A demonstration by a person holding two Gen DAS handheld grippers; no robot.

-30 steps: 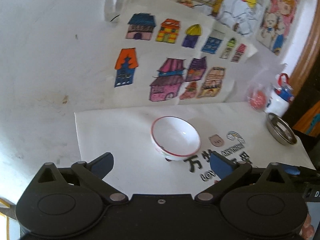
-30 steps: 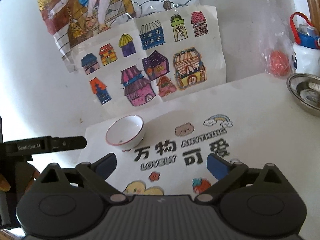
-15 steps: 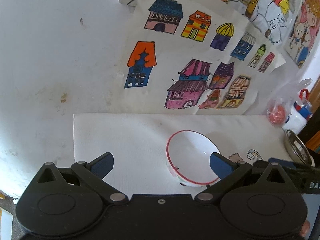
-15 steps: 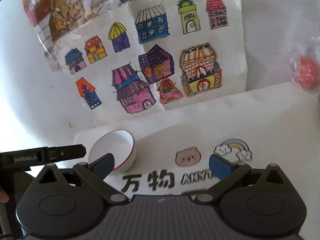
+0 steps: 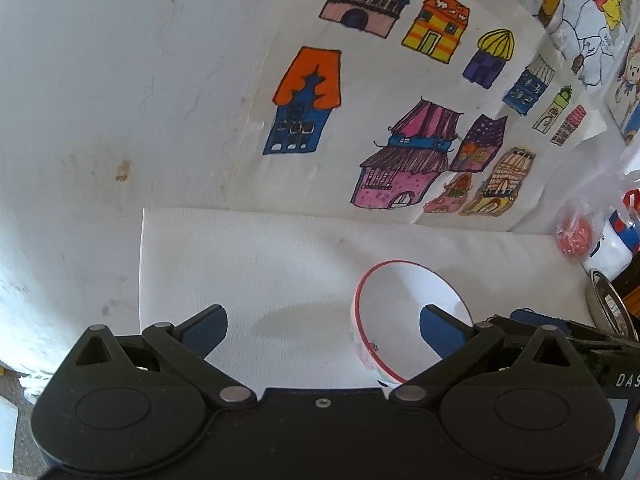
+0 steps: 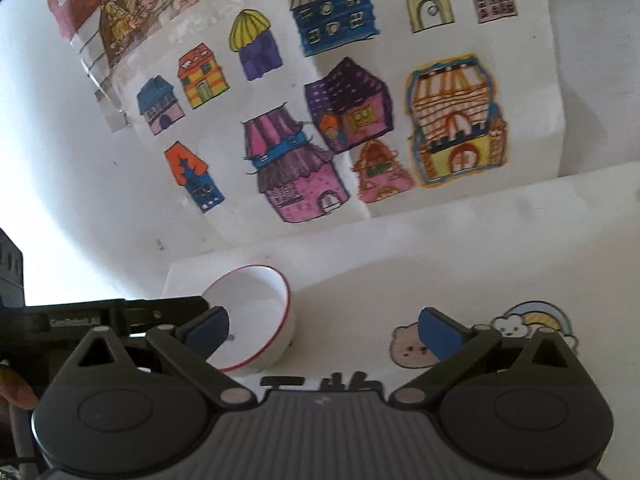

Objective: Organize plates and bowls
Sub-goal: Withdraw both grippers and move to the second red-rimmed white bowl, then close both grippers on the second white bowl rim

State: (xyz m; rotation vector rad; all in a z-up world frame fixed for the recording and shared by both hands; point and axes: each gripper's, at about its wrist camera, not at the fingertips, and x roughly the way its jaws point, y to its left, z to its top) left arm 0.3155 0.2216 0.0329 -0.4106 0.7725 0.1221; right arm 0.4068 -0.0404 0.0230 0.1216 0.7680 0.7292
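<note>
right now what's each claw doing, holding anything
Left claw: open, holding nothing; bowl lies off to its right finger's side.
Right claw: open, holding nothing; bowl by its left finger.

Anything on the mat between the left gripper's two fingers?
Mostly bare white mat with a faint shadow; the bowl sits toward the right finger, its near rim just inside the gap. Left wrist view shows it.
</note>
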